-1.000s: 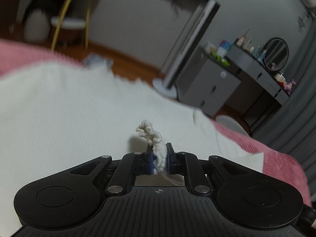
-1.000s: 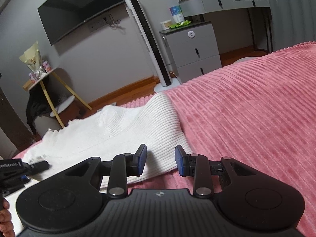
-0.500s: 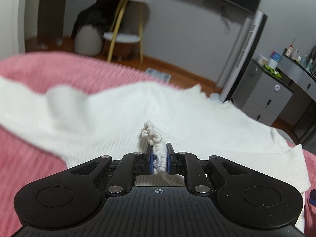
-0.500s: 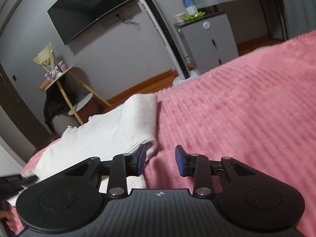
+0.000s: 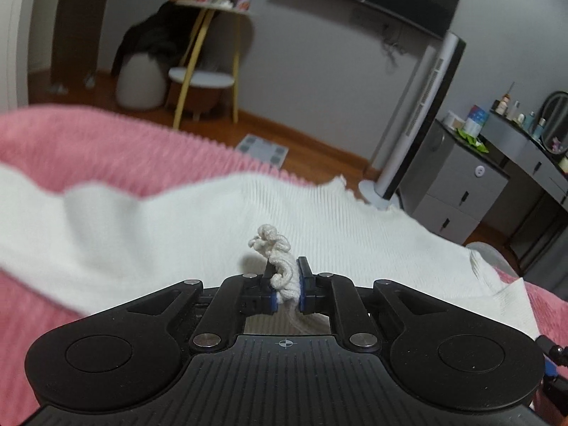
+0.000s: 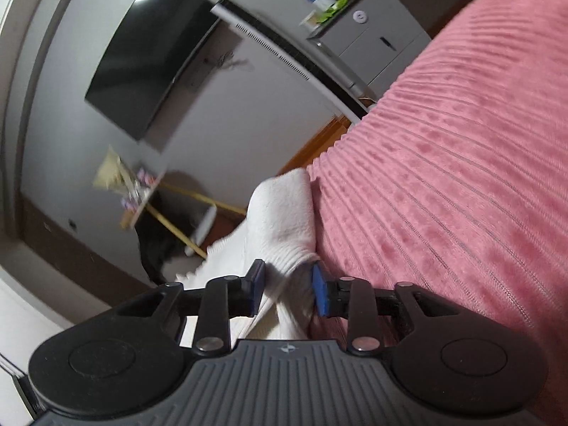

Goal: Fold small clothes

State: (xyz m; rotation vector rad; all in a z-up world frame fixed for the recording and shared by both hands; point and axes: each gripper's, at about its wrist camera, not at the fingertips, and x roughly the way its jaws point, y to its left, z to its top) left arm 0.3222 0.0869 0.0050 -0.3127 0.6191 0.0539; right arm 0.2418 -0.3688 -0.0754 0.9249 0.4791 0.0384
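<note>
A white ribbed knit garment (image 5: 177,220) lies spread across the pink ribbed blanket (image 5: 88,142). My left gripper (image 5: 284,266) is shut on a bunched, curly bit of its edge (image 5: 271,245), which sticks up past the fingertips. In the right wrist view, a rounded fold of the same garment (image 6: 284,206) runs back between the fingers of my right gripper (image 6: 287,273). That gripper is tilted and low over the blanket (image 6: 443,177). Its jaws are closing around the fold, with the blue pads just at the cloth's sides.
Beyond the bed's far edge are a wooden floor with a bathroom scale (image 5: 262,149), a tower fan (image 5: 419,117), a grey drawer cabinet (image 5: 458,184) and a yellow-legged side table (image 5: 206,56). A wall-mounted TV (image 6: 149,67) hangs above.
The left gripper swung sideways, keeping hold of the bunched edge. The right gripper rolled and dropped toward the garment's fold, which now lies between its narrowing jaws.
</note>
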